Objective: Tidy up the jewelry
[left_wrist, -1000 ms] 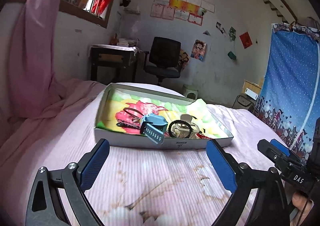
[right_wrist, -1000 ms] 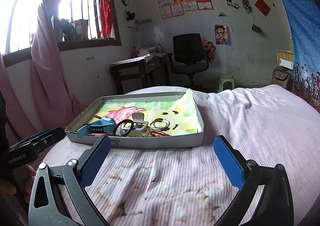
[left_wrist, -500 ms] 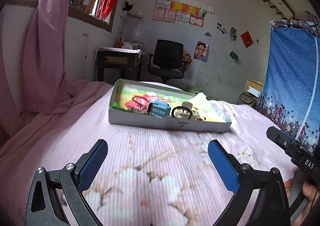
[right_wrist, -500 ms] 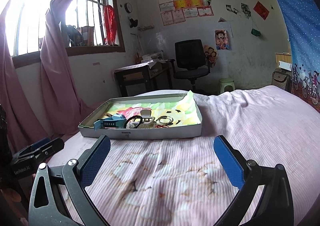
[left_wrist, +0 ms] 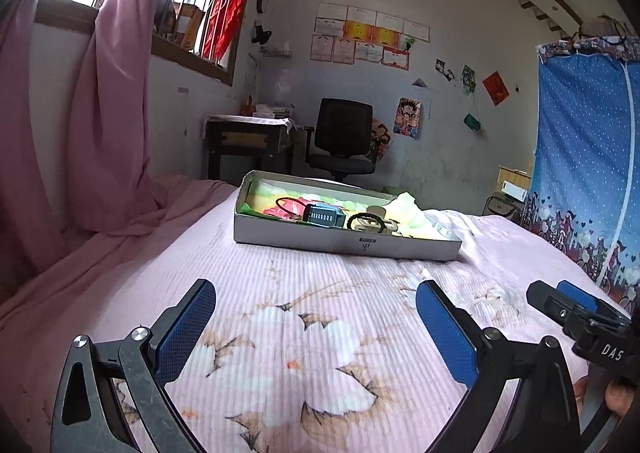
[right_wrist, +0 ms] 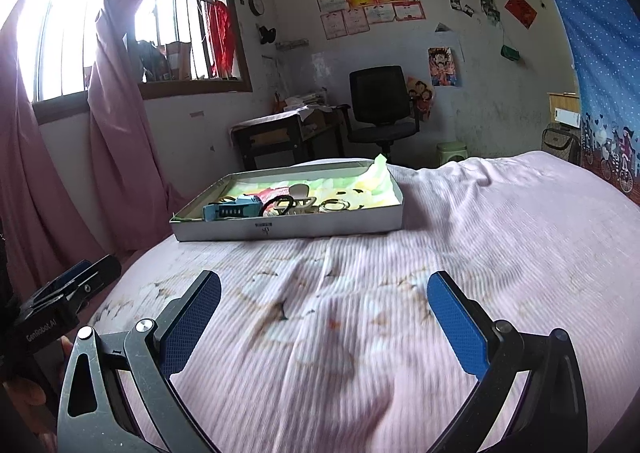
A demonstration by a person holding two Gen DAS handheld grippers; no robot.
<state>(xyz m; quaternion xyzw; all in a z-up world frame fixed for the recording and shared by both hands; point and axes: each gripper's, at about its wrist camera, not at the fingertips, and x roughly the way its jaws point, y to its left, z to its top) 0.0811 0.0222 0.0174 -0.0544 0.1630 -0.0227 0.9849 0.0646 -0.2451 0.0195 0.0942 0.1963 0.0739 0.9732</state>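
Note:
A shallow white tray (left_wrist: 344,243) (right_wrist: 288,229) lined with colourful paper lies on the pink bed. In it are a blue box-like piece (left_wrist: 323,215) (right_wrist: 230,209), a black hair ring (left_wrist: 365,221) (right_wrist: 279,202), a beige clip (right_wrist: 299,191) and metal rings (right_wrist: 335,205). My left gripper (left_wrist: 316,327) is open over the bedspread, well short of the tray, nothing between its fingers. My right gripper (right_wrist: 324,317) is likewise open and empty, also short of the tray. Each gripper shows at the edge of the other's view.
The flowered pink bedspread (left_wrist: 304,333) fills the foreground. A pink curtain (left_wrist: 100,133) hangs at the left by the window. A desk (left_wrist: 248,141) and a black office chair (left_wrist: 342,141) stand behind the bed. A blue fabric wardrobe (left_wrist: 588,157) is at the right.
Both grippers have pulled back from the tray, which now looks smaller and farther away. They stayed open and empty throughout.

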